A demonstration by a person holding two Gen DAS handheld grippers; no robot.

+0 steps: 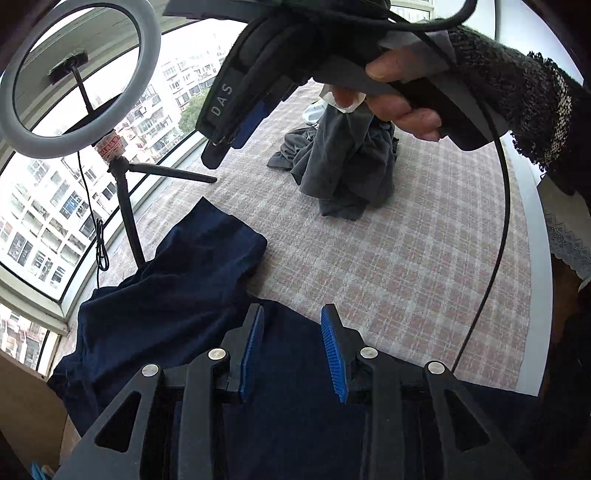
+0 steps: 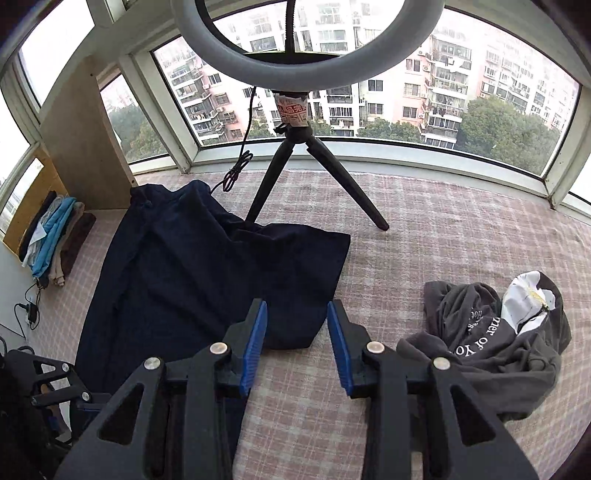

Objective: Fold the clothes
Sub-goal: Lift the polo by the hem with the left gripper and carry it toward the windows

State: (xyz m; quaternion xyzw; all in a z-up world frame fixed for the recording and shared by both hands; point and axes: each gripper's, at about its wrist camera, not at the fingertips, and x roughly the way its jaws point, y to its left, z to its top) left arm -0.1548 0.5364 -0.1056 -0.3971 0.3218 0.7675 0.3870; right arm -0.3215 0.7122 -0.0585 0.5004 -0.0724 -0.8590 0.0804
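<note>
Both claws stand part open with nothing between the blue pads: the left claw (image 1: 295,350) hangs over the near part of the navy garment (image 1: 177,295), and the right claw (image 2: 297,347) hangs over that garment's near right corner (image 2: 295,332). The navy garment lies spread on the checked cover (image 2: 443,240) toward its left side, one end reaching up to the tripod (image 2: 291,173) of the ring light (image 2: 306,33) by the window edge. It is not flat: a ridge of creases runs across it below the tripod.

A crumpled grey shirt (image 2: 491,343) with white lettering waits well apart near the right side, and folded clothes (image 2: 55,236) sit stacked on a low shelf at the far left.

The step in hand looks like laying out or first-folding the navy piece. To do it well, each claw should pinch a single clean corner or hem edge, not a bunch of layers, then pull the two apart to draw out the ridge before folding. I would keep the cloth clear of the tripod leg and the trailing black cable (image 1: 491,258), which could snag.
</note>
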